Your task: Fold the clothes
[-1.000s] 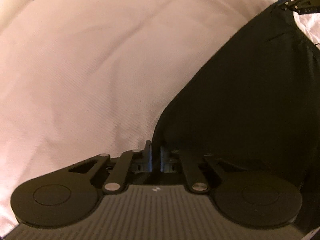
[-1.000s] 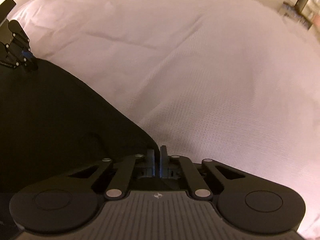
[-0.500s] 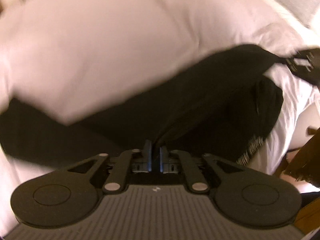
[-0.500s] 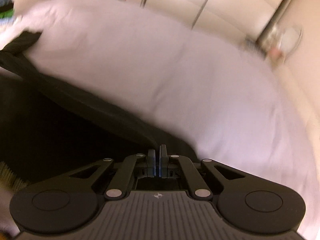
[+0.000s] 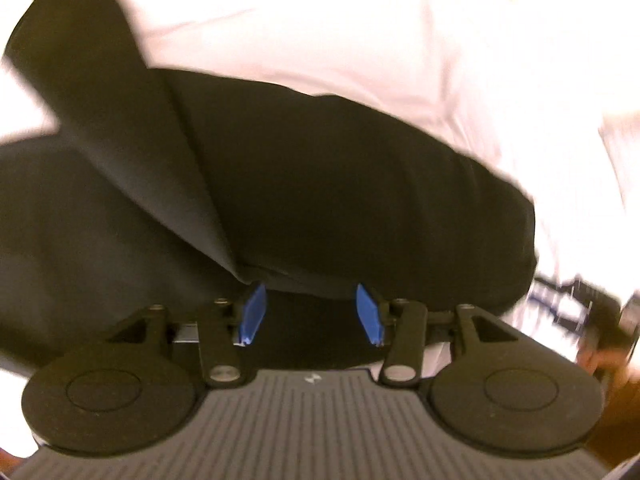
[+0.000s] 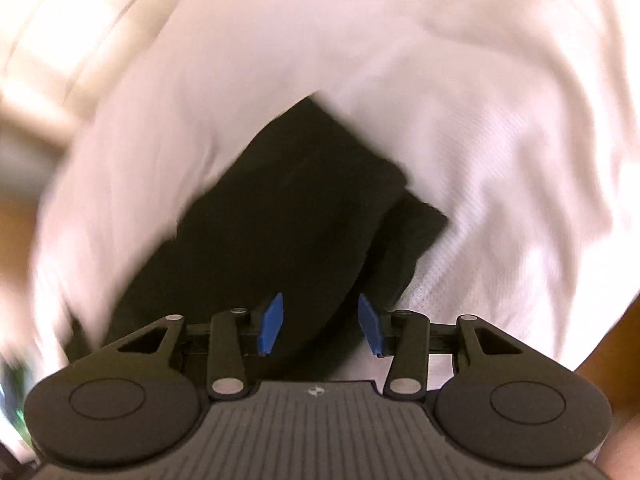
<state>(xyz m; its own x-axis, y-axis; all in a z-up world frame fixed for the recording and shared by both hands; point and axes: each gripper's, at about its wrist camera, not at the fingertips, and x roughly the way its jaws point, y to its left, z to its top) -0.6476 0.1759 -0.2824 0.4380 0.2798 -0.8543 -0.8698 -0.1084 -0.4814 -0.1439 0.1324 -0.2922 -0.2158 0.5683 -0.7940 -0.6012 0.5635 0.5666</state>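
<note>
Garment (image 5: 320, 184), black, lay doubled on the white bed (image 6: 500, 140) with one layer over another, both the left hand-held gripper (image 5: 311, 314) and right hand-held gripper (image 6: 319, 324) spread and empty, so the loose upper flap could slip askew if brushed.

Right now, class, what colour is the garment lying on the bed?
Plain black garment, clearest in the left wrist view, on a white bedcover.
</note>
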